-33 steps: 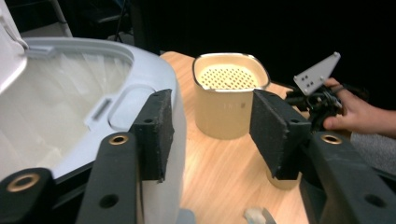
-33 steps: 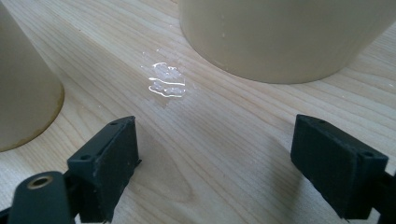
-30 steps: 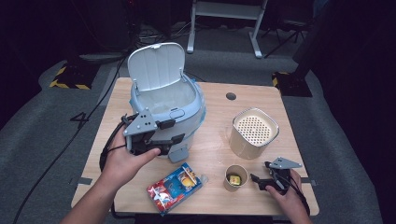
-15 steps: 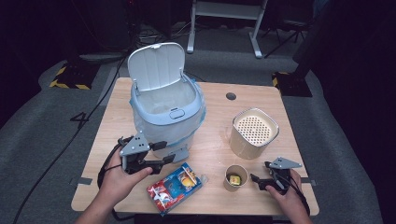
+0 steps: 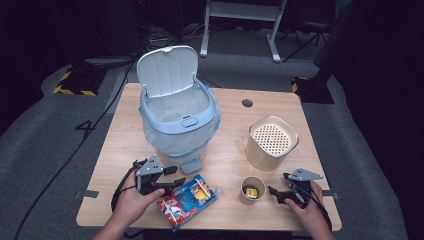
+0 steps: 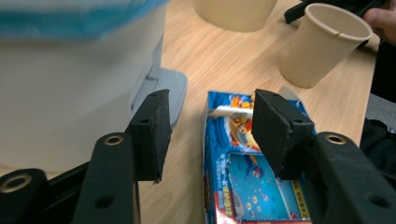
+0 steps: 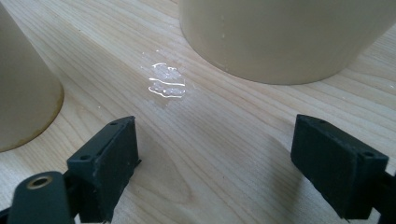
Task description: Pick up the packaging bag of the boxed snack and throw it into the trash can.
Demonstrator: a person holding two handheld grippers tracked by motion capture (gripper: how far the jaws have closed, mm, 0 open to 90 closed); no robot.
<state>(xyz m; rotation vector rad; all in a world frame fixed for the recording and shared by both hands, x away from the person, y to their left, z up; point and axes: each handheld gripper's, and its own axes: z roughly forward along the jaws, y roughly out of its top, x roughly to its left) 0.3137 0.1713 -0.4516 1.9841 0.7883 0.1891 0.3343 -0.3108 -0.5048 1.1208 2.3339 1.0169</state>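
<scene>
A blue and red snack box (image 5: 187,200) (image 6: 247,177) lies flat near the table's front edge. My left gripper (image 5: 176,177) (image 6: 208,107) is low over the table at the box's left end, between the box and the bin's pedal (image 5: 191,165). It is open. Its jaws have just been closing a little, with the box's left edge below the gap and no pad pressing on it. My right gripper (image 5: 274,195) (image 7: 215,140) rests open on the wood, pointing at a paper cup (image 5: 252,190) (image 7: 23,107) with something yellow inside.
A pale blue bin (image 5: 177,120) (image 6: 70,93) with a liner and its lid up stands at the back left of the wooden table (image 5: 125,145). A beige canister (image 5: 271,142) (image 7: 289,37) with a perforated top stands behind the cup. A shiny wet patch (image 7: 166,81) marks the wood.
My left gripper has come down from in front of the bin to table level beside the snack box. The right gripper, cup and box have stayed in place.
</scene>
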